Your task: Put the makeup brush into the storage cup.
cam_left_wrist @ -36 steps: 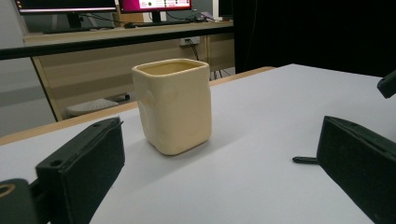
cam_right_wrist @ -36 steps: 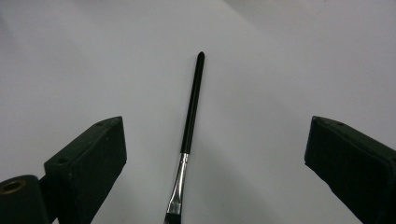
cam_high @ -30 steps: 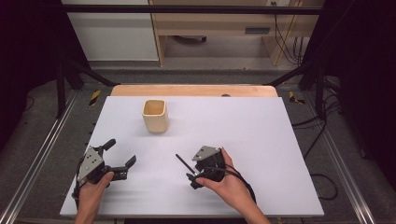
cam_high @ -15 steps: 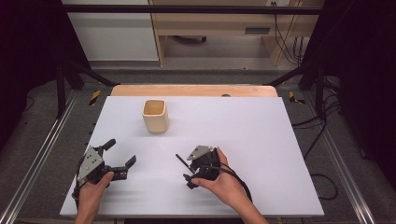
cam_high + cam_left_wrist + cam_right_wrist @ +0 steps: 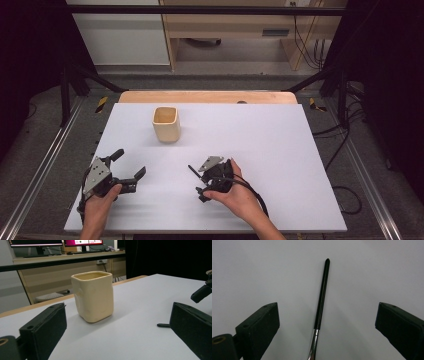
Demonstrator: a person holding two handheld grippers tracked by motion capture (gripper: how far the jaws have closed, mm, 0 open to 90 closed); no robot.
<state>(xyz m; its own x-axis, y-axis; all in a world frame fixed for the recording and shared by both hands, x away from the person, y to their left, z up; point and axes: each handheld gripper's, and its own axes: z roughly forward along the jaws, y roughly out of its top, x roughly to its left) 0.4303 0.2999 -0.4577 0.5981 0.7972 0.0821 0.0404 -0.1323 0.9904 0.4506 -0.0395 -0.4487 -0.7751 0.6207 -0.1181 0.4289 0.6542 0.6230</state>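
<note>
My right claw (image 5: 199,181) has crept down-left over the black-handled tool (image 5: 322,293), jaws wide open astride it, ready to close; my left claw (image 5: 131,167) stays open, idle.

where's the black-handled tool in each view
High view: the tool lies on the white table, just left of the right hand-held gripper.
Left gripper view: its black tip pokes out low at right, beside the jaw.
Right gripper view: centre, between the open jaws.
Shared landmark: the white table.
</note>
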